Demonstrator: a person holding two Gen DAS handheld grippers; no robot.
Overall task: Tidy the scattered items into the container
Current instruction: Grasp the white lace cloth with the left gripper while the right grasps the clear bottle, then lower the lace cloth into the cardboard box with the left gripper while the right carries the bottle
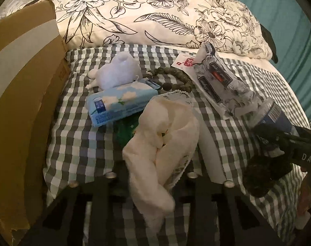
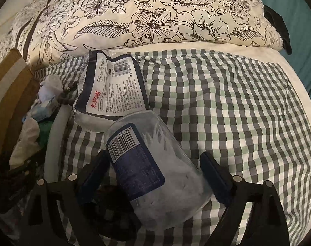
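Left tongs (image 1: pixel 153 186) pinching cream cloth (image 1: pixel 165 135) beside cardboard box (image 1: pixel 22 94); right tongs (image 2: pixel 155 176) spread around clear jar (image 2: pixel 155 164).

1. Left gripper (image 1: pixel 153 186): fingers closed on the cream cloth (image 1: pixel 161 135), which bunches up out of the grip and hangs below it. Black finger frames low and near in the left wrist view.
2. Right gripper (image 2: pixel 155 176): fingers (image 2: pixel 94 176) spread, one on each side of the clear jar (image 2: pixel 153 164). Contact with the pads unclear.
3. Right gripper also seen from the left wrist view, near right, at the jar's end.
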